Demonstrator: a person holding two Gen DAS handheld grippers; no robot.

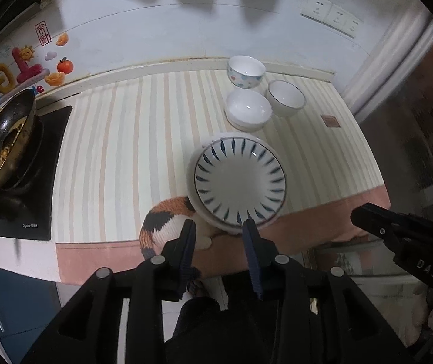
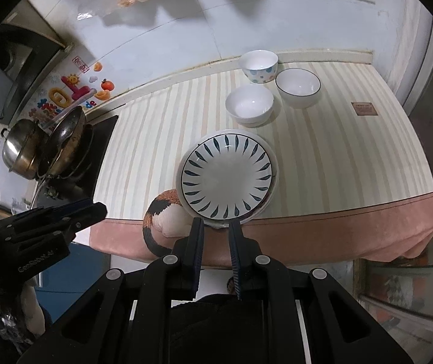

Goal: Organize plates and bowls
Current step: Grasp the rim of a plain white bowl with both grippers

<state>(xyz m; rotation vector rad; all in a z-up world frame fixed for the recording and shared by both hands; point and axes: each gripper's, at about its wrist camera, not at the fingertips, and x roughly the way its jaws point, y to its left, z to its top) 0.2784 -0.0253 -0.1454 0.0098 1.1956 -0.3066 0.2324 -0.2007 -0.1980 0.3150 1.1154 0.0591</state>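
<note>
Both hand-held grippers, left (image 1: 219,226) and right (image 2: 216,224), are seen slightly parted and empty at lower centre, just short of the blue-petalled plate stack (image 2: 227,176) at the striped bench's (image 2: 143,139) near edge, three bowls (image 2: 250,103) grouped beyond at upper right.

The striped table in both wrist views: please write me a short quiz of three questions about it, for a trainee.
1. True or false: the dotted bowl stands nearer the wall than the patterned plate.
2. Which bowl is closest to that plate? A dotted bowl; B plain white bowl; C dark-rimmed bowl.
3. What does the right gripper hold?
Key: 1 true; 2 B; 3 nothing, its jaws stand apart and empty.
</note>
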